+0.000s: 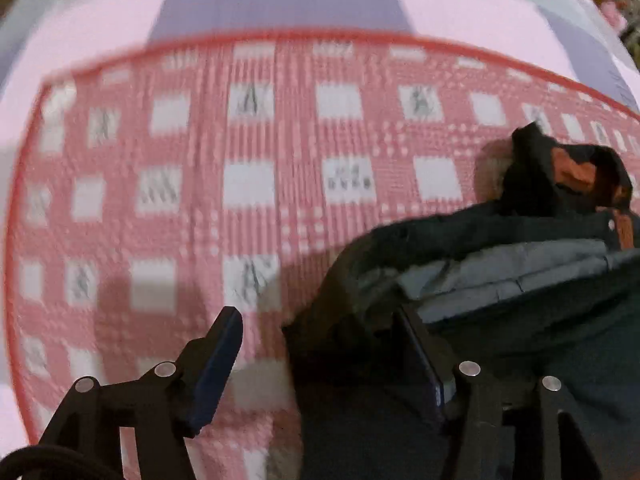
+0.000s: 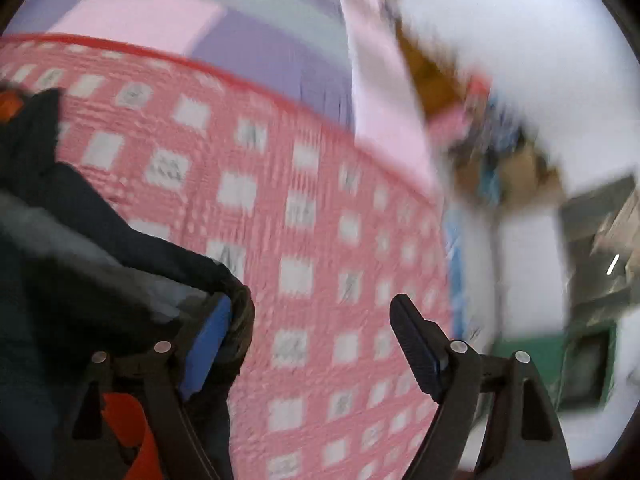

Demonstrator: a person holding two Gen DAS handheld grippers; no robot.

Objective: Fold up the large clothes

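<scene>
Both grippers, left gripper (image 1: 320,364) and right gripper (image 2: 316,348), are standing wide with nothing pinched, so the person should be lifting clear without snagging cloth. Dark navy padded jacket with grey lining and orange trim (image 1: 500,280) is lying on the pink-and-white checked woven mat (image 1: 200,200), draping over each gripper's inner finger, its bulk sitting between them.

I see a matt dark cloth jacket (image 1: 500,280) on a woven, textured pink mat (image 1: 200,200); fingers (image 2: 416,344) look matt black plastic.
</scene>
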